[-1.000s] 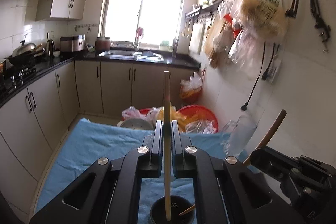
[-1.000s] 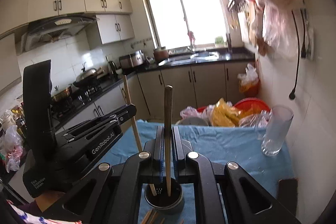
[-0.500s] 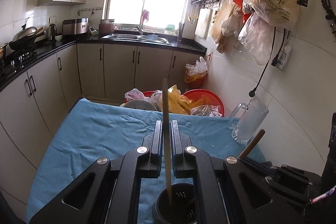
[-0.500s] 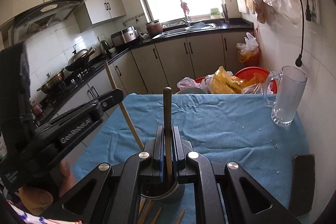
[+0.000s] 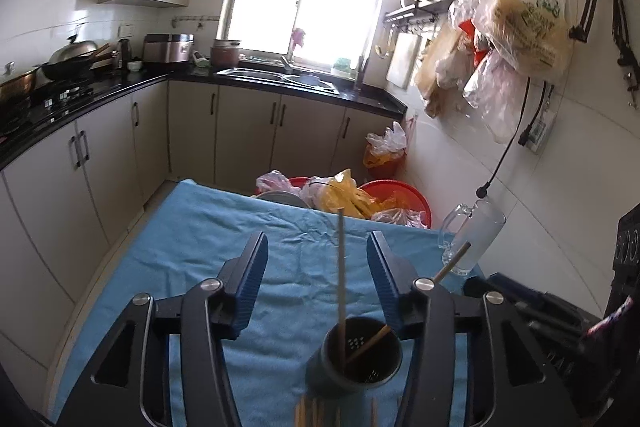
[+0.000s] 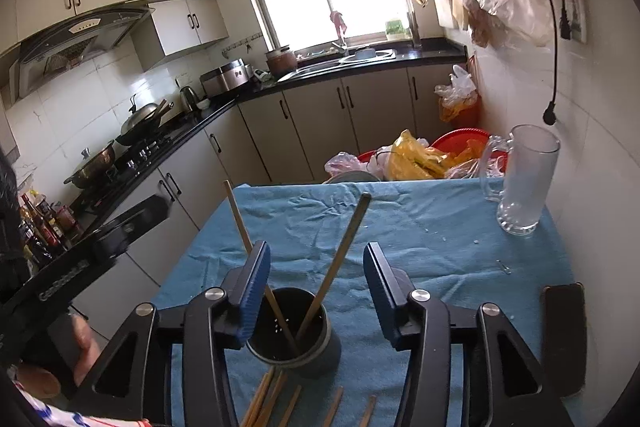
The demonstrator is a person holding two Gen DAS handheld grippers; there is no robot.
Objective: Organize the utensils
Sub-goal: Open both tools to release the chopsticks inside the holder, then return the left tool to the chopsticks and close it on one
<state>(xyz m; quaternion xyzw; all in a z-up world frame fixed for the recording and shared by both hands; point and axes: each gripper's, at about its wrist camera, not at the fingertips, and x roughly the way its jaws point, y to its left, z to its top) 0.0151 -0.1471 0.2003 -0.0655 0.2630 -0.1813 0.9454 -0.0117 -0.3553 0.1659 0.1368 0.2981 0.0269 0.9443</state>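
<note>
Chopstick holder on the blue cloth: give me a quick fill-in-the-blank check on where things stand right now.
1. The dark holder now has ____ chopsticks standing in it.
2. Both the left gripper and right gripper have jaws that are ____, with nothing pressed between the pads.
3. More loose chopsticks lie on the blue ____ just in front of the holder.
4. The empty glass mug stands near the ____ wall.

Missing words: two; opening; cloth; tiled

Two wooden chopsticks (image 6: 340,263) leaning crossed in dark perforated holder (image 6: 296,343); more chopsticks (image 6: 276,403) flat beside it.
</note>
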